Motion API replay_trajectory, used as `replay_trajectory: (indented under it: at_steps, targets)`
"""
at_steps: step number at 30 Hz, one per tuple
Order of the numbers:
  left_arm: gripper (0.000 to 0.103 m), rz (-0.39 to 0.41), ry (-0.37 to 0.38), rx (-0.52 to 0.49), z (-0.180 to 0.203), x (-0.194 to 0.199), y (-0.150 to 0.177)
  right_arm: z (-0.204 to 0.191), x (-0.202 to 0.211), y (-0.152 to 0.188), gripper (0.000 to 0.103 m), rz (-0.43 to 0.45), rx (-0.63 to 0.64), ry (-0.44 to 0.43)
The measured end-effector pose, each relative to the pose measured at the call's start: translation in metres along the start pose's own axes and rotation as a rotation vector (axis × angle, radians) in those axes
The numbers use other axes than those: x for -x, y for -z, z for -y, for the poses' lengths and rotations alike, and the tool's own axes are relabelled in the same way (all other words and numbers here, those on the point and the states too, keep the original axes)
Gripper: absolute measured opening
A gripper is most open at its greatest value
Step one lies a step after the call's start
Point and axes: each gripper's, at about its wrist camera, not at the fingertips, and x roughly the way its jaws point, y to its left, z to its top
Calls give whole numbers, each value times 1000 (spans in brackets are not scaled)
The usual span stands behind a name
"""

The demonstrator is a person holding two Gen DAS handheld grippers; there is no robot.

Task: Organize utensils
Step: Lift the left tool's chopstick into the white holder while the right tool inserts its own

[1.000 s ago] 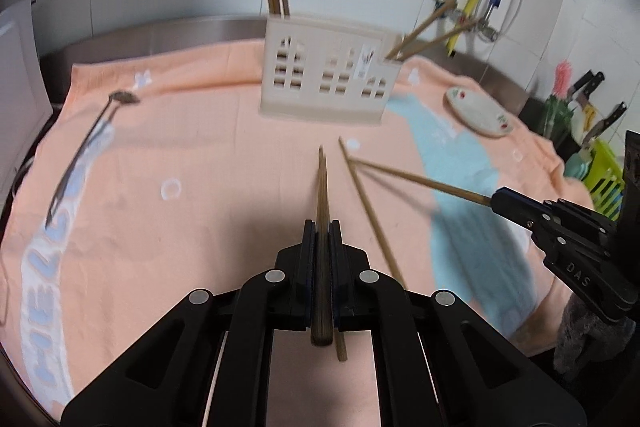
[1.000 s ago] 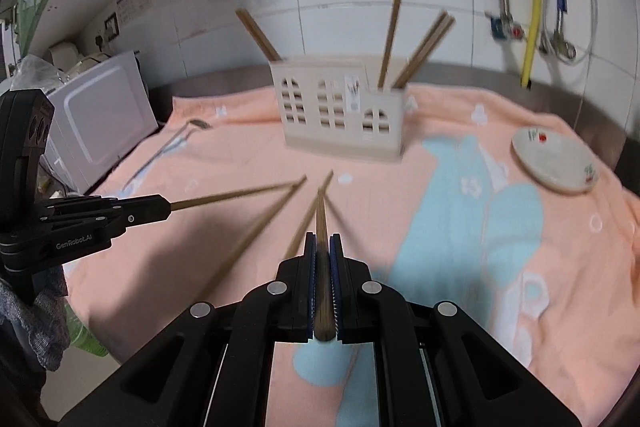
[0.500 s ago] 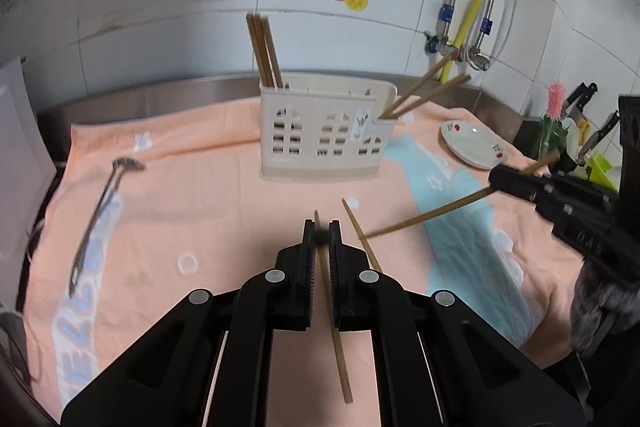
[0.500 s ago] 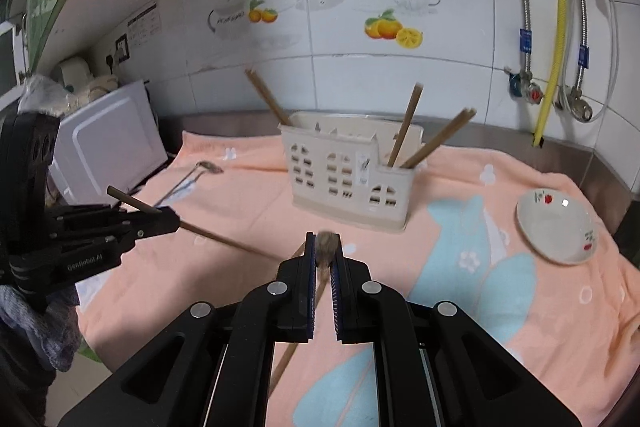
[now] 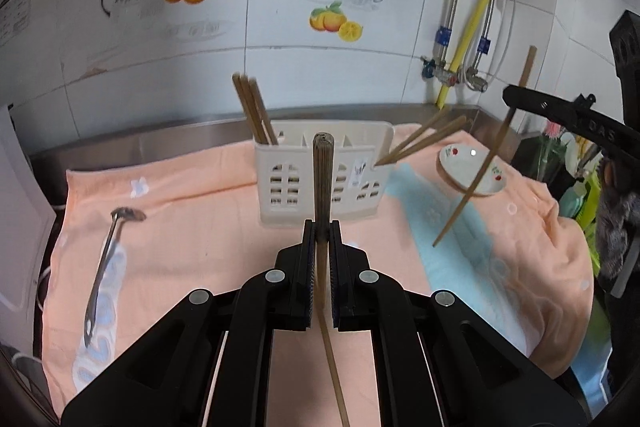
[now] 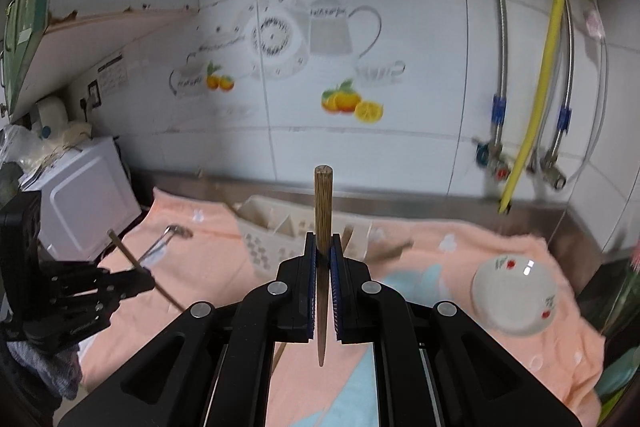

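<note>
My left gripper (image 5: 321,227) is shut on a wooden chopstick (image 5: 322,179) held upright, thick end up, above the orange towel. My right gripper (image 6: 323,241) is shut on another chopstick (image 6: 322,207), also upright. Each gripper shows in the other's view: the right one (image 5: 516,95) at the far right, the left one (image 6: 136,279) at the lower left. The cream utensil holder (image 5: 320,179) stands on the towel ahead of both and holds several chopsticks (image 5: 252,111) at its left and right ends.
A metal ladle (image 5: 108,255) lies on the towel (image 5: 192,227) at the left. A small white dish (image 5: 472,167) sits at the right. A white microwave (image 6: 88,195) stands to the left. Pipes and a yellow hose (image 6: 540,67) run down the tiled wall.
Both grippers have lifted their chopsticks off the towel and tilted them from lying flat to upright. Both views have risen and now face the wall and the holder.
</note>
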Motion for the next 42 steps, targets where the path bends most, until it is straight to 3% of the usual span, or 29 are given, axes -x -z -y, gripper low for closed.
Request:
replay_trajectory:
  at_steps: [12,19,29,42]
  targets:
    - [5,89,9,-53,7,10,-62,28,-26,-60,6,85,-71,63]
    - [5,165,-1,-75,10,23,-104,37,-46,-77,6,114,-102,82]
    - [5,222,-29,-49,-1,10,-139,42,-86,-68,6,71,-119,90]
    - [5,261,-59,15,-21,-20,-146,34,-107,-53,6,29,-66,97]
